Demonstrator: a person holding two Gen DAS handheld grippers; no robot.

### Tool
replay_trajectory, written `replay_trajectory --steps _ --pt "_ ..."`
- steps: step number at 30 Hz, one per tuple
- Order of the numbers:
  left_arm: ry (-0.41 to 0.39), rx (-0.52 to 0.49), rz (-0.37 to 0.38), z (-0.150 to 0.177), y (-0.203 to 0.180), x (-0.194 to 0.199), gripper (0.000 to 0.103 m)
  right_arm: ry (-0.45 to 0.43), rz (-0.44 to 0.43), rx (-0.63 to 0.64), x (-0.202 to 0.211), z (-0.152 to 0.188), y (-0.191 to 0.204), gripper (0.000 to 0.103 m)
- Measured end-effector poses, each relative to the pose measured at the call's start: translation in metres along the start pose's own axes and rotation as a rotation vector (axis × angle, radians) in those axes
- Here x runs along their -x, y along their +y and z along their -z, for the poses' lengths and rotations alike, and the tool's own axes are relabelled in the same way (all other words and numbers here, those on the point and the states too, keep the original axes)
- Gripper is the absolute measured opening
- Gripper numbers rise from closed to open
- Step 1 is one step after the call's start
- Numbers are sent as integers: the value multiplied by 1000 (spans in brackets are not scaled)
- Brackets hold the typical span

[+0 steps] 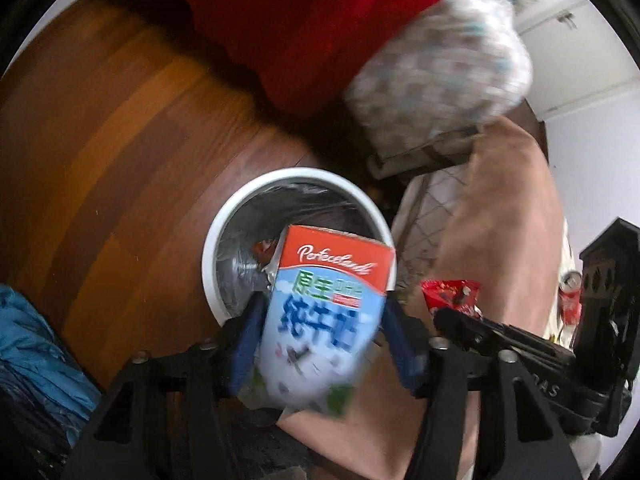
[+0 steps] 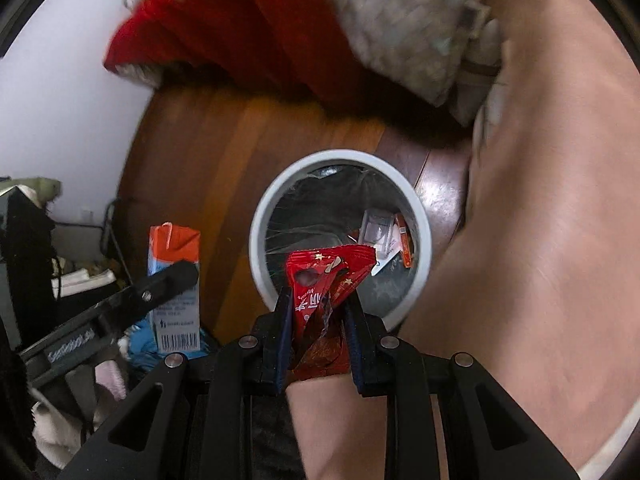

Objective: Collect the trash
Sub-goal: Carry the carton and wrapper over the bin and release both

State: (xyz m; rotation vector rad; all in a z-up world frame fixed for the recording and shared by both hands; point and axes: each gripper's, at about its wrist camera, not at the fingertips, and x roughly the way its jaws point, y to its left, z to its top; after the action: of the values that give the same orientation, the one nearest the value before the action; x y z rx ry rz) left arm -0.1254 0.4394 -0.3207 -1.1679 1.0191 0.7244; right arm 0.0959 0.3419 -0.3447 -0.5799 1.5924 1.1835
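A: Left view, nearest the lens: the left hand-held gripper [image 1: 322, 344], its blue pads [image 1: 248, 340] clamped on either side of a milk carton [image 1: 324, 312]; carton upright, red band on top, blue and white print below, somewhat blurred.

B: And ahead of that hand-held gripper?

A: A white round trash bin [image 1: 218, 236] with a dark liner, standing on the wooden floor [image 1: 120, 160]; the carton's top edge overlaps the bin's near rim in the picture; whether it is directly above the opening cannot be told.

B: Right view?

A: The right hand-held gripper [image 2: 320, 320], pinched tight on a crumpled red snack wrapper [image 2: 328, 276]; the wrapper's upper end lies over the near rim of the same bin, where small scraps [image 2: 384, 236] rest in the liner; to its left, the carton and a finger of the other gripper; to its right, the person's bare leg [image 2: 540, 240]; red cloth [image 2: 260, 20] beyond the bin.
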Motion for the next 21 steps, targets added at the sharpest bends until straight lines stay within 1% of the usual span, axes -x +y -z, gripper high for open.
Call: replay_trajectory --steps 1,2,3,4,5,8,9,10,12,13,16,18,19,20,21 --pt "6 14 1 -3 4 -4 86 22 8 -5 -10 -7 -1 27" --pt "10 26 -2 -4 8 -8 96 42 13 -7 -18 -13 -3 32" --pt "14 37 -17 -5 13 -12 97 62 16 -11 -26 -15 -5 35" --pt "17 44 -45 -6 17 -15 97 78 20 -21 -33 -19 -7 42" --pt "16 49 -67 -6 25 -14 97 93 28 -23 -40 -21 -8 52" --pt "3 76 -105 -5 38 -15 98 116 39 -5 -51 -25 -6 67" --pt "-11 84 -124 -4 41 -13 98 118 42 1 -51 -23 -8 70" --pt "-34 85 -147 -2 44 -9 98 119 50 9 -52 -23 -7 76" --pt "-77 80 -176 1 44 -3 98 119 57 24 -49 -22 -7 79" --pt "-92 73 -206 2 42 -1 98 118 69 37 -49 -21 -5 81" --pt "-126 45 -271 8 35 3 98 110 95 75 -45 -18 5 90" --pt "-147 24 -309 11 32 9 98 97 152 111 -43 -16 14 98" --pt "-160 8 -331 14 28 12 98 85 201 133 -39 -14 19 103" --pt "-166 -2 -349 16 25 14 98 74 247 150 -36 -12 23 103" --pt "-173 -12 -364 18 23 17 98 68 268 157 -35 -12 24 103"
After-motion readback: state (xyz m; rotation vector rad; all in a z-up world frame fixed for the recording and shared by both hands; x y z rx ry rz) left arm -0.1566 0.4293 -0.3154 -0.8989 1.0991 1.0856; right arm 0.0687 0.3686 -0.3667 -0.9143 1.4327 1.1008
